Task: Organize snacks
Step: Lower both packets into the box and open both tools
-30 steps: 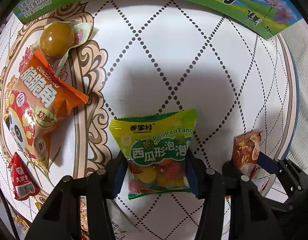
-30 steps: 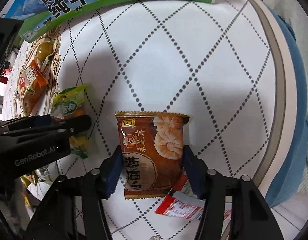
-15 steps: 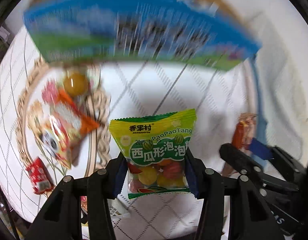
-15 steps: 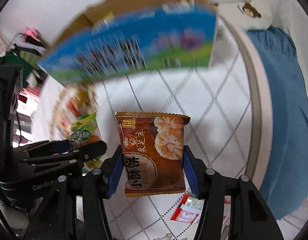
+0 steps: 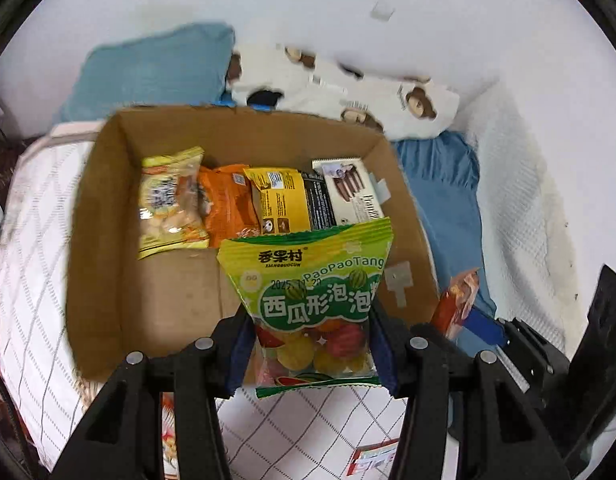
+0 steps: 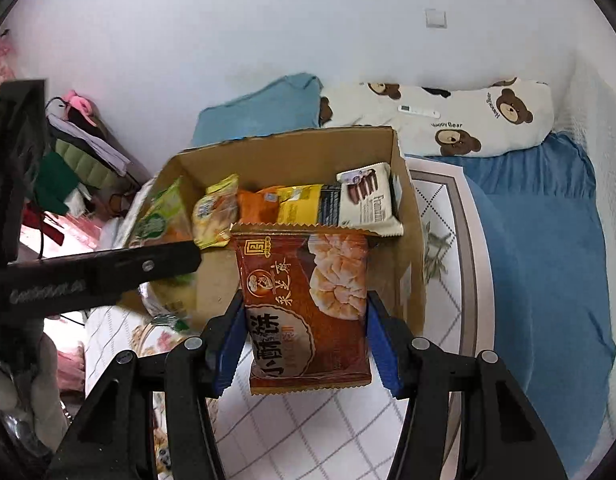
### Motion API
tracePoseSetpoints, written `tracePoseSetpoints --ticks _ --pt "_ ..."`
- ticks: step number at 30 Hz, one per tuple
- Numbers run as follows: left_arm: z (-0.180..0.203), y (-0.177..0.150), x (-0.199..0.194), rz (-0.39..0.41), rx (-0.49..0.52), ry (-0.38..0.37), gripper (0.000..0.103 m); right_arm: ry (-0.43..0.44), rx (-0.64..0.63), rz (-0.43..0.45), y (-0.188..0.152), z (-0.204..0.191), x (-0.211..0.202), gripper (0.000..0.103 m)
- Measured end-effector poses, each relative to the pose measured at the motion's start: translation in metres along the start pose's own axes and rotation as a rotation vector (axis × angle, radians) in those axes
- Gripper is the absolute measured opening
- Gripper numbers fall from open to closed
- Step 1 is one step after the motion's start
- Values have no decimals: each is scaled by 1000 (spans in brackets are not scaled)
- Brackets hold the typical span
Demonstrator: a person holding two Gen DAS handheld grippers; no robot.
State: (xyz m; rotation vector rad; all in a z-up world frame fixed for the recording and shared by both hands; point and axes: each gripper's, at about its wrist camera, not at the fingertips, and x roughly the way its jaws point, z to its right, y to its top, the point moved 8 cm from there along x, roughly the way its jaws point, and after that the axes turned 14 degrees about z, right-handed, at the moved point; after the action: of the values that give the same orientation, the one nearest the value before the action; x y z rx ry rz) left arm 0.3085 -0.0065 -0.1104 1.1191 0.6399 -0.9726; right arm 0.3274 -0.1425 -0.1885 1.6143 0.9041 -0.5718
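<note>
My left gripper [image 5: 309, 344] is shut on a green bubble-gum bag [image 5: 313, 300] and holds it above the near edge of an open cardboard box [image 5: 96, 240]. My right gripper [image 6: 306, 344] is shut on a brown pastry packet [image 6: 306, 308] and holds it at the box's near wall [image 6: 411, 280]. Several snack packs stand in a row at the box's far side: a yellow bag [image 5: 170, 204], an orange bag [image 5: 226, 204], a yellow-black pack [image 5: 282, 200] and a white wafer pack [image 5: 353, 192]. The left gripper with its green bag [image 6: 160, 220] shows in the right wrist view.
The box stands on a white quilted mat [image 6: 327, 428] on a bed. A blue sheet [image 6: 543, 264], a blue pillow [image 6: 260, 108] and a bear-print pillow [image 6: 467, 120] lie behind. A red-white wrapper [image 5: 371, 460] lies on the mat. Clutter [image 6: 76, 148] sits far left.
Both grippers have lifted their bags off the mat and risen above the box; its inside now shows instead of its printed side. The loose snacks at left have left view.
</note>
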Motion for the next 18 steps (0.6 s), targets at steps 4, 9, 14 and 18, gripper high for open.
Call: tracePoseSetpoints --ticks 4,9,14,18 --pt "-6 2 56 -149 -90 -25 48 -32 -13 -74 7 7 44 58" --pt "1 -12 89 -262 -105 -33 48 -43 -11 -177 -3 15 75 59" --pt "1 -20 103 -302 -105 -7 69 -77 21 -241 -13 31 89 83" --pt "-5 -14 95 -264 -122 -6 92 -70 36 -261 -16 33 90 99"
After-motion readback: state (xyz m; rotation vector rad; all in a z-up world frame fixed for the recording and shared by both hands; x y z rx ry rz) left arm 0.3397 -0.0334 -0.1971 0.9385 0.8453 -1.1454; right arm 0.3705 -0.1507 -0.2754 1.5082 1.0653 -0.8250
